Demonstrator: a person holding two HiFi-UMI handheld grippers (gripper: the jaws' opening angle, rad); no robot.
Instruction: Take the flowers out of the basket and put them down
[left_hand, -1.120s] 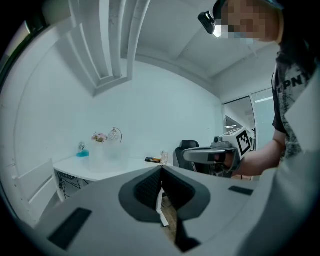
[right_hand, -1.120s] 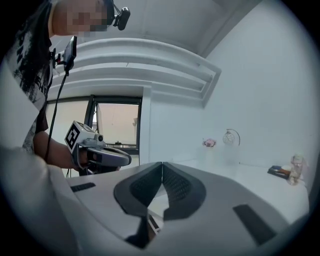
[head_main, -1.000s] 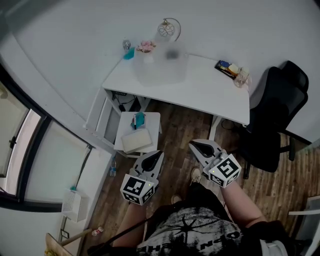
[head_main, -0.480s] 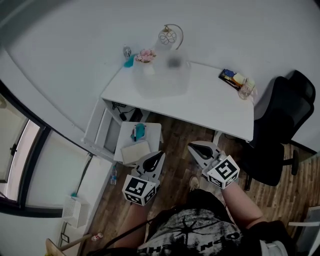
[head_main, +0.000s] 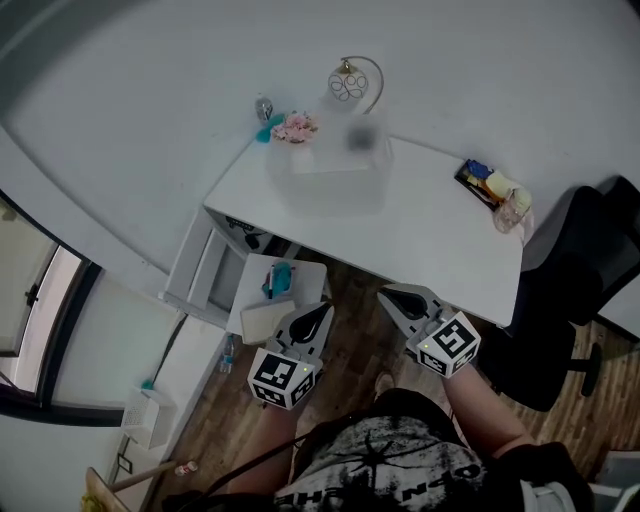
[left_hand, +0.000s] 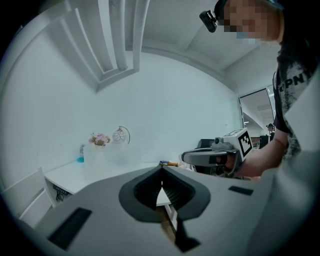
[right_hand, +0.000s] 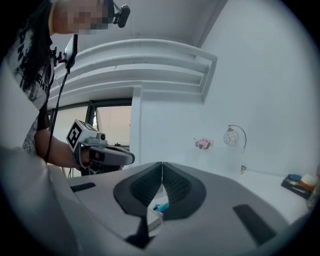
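Pink flowers (head_main: 295, 127) stand at the far left corner of the white desk (head_main: 430, 230), at the back edge of a pale translucent basket (head_main: 335, 168). Both grippers hover above the wooden floor, short of the desk's front edge, pointing towards it. My left gripper (head_main: 319, 314) is shut and holds nothing. My right gripper (head_main: 389, 296) is also shut with nothing in it. In the left gripper view the flowers (left_hand: 100, 139) are small and far beyond the shut jaw tips (left_hand: 161, 170). The right gripper view shows the flowers (right_hand: 203, 144) far ahead too.
A round gold-framed ornament (head_main: 352, 82) and a blue bottle (head_main: 265, 128) stand by the flowers. Small items (head_main: 492, 186) lie at the desk's right end. A black office chair (head_main: 565, 300) is on the right. A low white side table (head_main: 278, 292) and an open drawer (head_main: 200, 272) are on the left.
Both grippers have moved forward towards the desk, which now sits nearer and larger in the head view. Their jaws have stayed shut.
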